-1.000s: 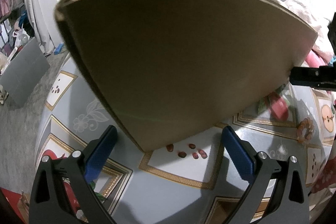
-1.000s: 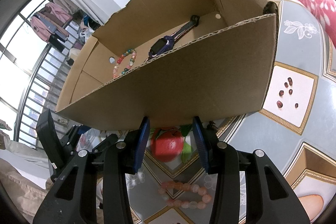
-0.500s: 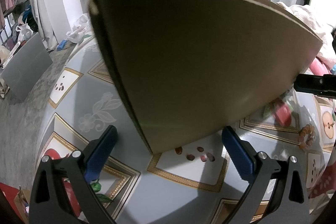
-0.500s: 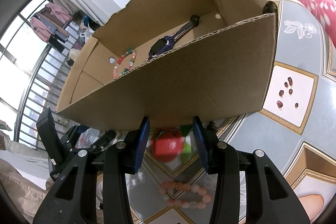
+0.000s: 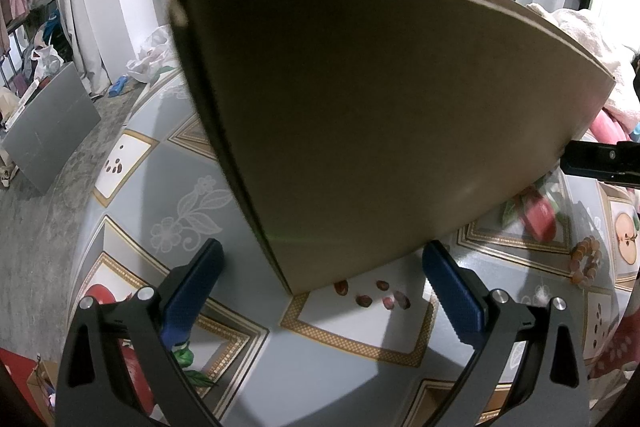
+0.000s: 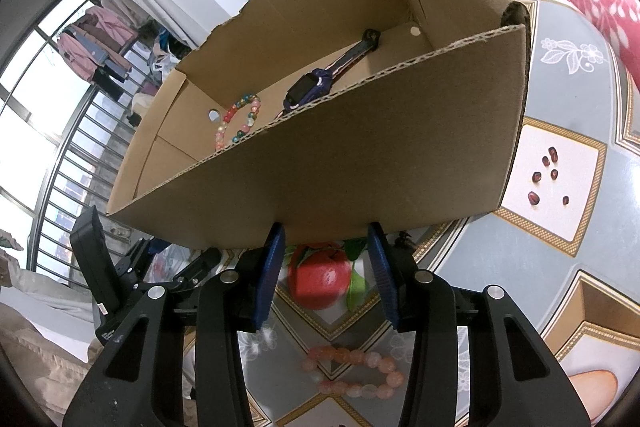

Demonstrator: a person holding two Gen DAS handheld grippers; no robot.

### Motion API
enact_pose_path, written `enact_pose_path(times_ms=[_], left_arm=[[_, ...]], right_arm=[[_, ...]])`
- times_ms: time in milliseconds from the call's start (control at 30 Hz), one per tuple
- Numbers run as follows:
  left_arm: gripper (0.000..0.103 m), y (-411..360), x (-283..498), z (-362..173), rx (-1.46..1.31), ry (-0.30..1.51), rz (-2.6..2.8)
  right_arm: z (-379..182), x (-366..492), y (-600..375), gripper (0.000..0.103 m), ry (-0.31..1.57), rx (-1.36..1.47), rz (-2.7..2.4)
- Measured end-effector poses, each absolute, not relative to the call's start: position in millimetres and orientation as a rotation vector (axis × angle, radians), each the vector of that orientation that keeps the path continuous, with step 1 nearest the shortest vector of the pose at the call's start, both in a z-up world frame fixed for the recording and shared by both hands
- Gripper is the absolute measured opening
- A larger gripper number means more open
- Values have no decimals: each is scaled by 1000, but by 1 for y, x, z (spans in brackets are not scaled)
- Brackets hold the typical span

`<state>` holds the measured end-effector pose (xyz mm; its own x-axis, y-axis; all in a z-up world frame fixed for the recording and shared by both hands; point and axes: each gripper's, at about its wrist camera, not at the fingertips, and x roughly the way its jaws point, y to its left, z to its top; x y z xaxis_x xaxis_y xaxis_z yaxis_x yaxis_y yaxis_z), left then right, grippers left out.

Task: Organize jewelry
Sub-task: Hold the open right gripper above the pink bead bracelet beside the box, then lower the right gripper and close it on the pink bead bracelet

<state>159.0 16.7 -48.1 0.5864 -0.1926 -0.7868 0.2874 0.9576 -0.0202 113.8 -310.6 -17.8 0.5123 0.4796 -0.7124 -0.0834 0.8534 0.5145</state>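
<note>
The cardboard box sits on the worktop, already holding a multicoloured bead bracelet and a purple watch. A pink bead bracelet is still outside, at six o'clock of the box. Across the last second, the left-wrist view has swung so the box's corner now stands more upright; nothing else shifted. Right tongs hang part-open and empty over the bracelet; left tongs are spread wide and empty. One piece likely remains.

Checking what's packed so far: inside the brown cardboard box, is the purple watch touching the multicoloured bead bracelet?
Apart. In the right wrist view, bare cardboard floor shows between the purple watch and the multicoloured bead bracelet inside the brown cardboard box.
</note>
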Motion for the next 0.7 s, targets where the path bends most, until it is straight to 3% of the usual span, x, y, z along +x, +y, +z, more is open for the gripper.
enact_pose_path(times_ms=[533,700], left_arm=[[98,11,184,-43,91,948,-264],[98,16,186,-39,55,974,-250]], right_arm=[[-3,121,-309,43,939,398,312],[21,95,-330,59,871,355,243]])
